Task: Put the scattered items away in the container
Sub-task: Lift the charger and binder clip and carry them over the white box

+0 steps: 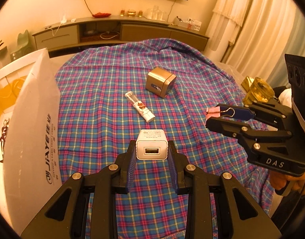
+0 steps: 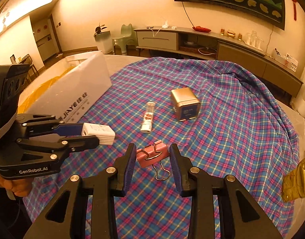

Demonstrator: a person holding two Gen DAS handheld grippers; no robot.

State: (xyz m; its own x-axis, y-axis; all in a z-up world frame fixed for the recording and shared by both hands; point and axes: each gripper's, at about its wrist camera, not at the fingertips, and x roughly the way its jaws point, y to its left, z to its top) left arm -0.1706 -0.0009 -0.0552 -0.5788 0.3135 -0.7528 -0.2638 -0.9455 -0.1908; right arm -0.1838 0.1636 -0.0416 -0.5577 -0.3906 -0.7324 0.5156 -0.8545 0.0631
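Box (image 1: 32, 107) left of cloth (image 1: 104, 91), tube (image 1: 140, 107) before cube (image 1: 160, 82) on it

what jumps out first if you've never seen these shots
Both grippers are loaded over the plaid cloth: the left gripper clamps a white USB charger, the right gripper a pink binder clip. Behind them a metallic cube and patterned tube lie loose, a white box at left.

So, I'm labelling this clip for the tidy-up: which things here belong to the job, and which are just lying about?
Part of the job:
- white USB charger, held in the left gripper
- pink binder clip, held in the right gripper
- small patterned tube on the cloth
- metal cube on the cloth
- white box, the container

Just lying about:
- checked cloth
- yellow bottle
- sideboard
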